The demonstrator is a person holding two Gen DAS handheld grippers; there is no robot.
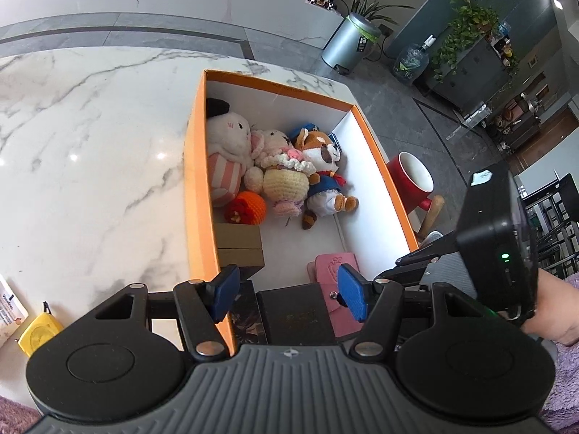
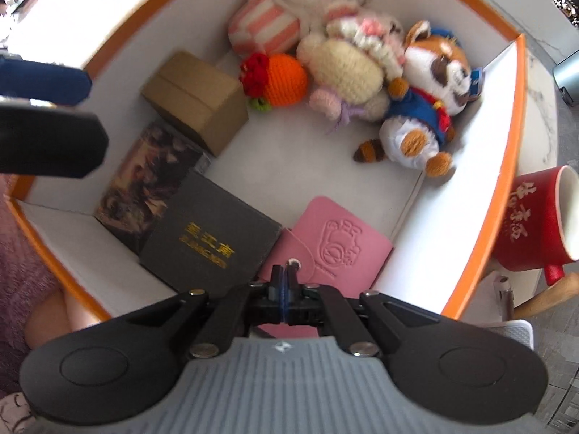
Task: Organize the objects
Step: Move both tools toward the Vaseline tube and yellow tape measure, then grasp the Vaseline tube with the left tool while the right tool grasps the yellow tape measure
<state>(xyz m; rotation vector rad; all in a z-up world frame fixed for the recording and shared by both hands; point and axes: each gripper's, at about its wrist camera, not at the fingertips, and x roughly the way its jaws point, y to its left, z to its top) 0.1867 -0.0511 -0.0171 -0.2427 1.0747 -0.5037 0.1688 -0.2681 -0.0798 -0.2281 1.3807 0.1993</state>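
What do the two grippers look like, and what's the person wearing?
Both grippers, left gripper and right gripper, share one build: black linkage arms with silver pivot pins, blue textured pads, round black discs either side, ribbed grey body with a small emblem. Sleeve is fuzzy purple.

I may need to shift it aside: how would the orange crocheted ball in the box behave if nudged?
The orange crocheted ball looks round, so it would probably roll. Its yarn surface suggests that it is soft and light. The brown cardboard box and cream crocheted doll beside it would likely stop it.
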